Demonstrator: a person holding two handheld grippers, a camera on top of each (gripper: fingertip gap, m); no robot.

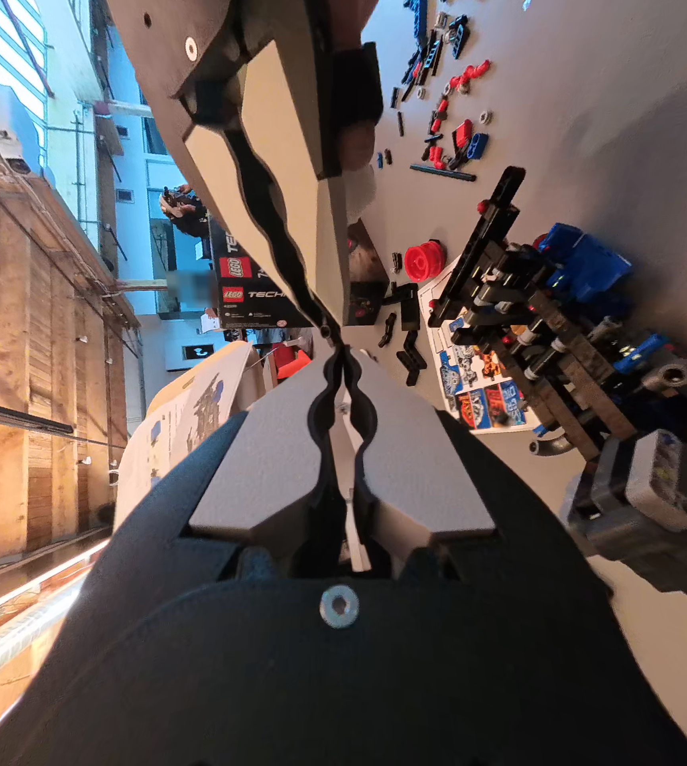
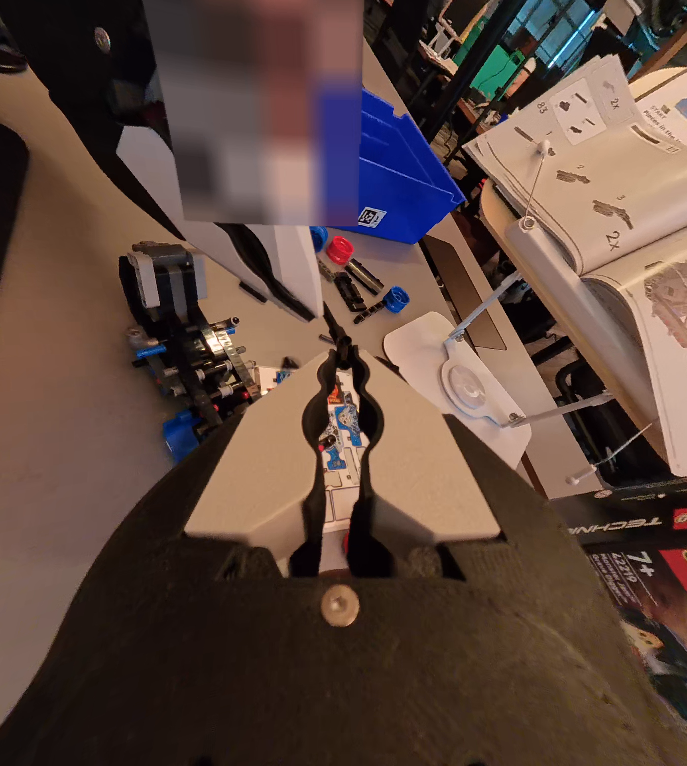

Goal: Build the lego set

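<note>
My right gripper [image 2: 343, 353] is shut on a small black connector piece [image 2: 343, 342] with a round hole, held above the table. In the left wrist view it comes in from the top [image 1: 327, 327] with the piece [image 1: 325, 330] at its tips. My left gripper [image 1: 342, 352] has its pads pressed together. Its tips meet the right gripper's tips at the piece. It also shows in the right wrist view [image 2: 321, 315], coming in from the top. I cannot tell whether it pinches the piece. The partly built black, grey and blue model [image 1: 540, 315] [image 2: 184, 331] lies on the table.
A sticker sheet [image 1: 478, 385] lies beside the model. A red hub [image 1: 424, 261], black angled beams [image 1: 410, 356] and several loose parts [image 1: 445, 103] are scattered on the table. A blue bin [image 2: 399, 174], the open instruction booklet [image 2: 582, 186] and the set's box [image 2: 664, 580] stand around. Less than 4 cm separates the two grippers' tips. Both grippers' tips are roughly 15 centimeters from the red hub [image 1: 424, 261].
</note>
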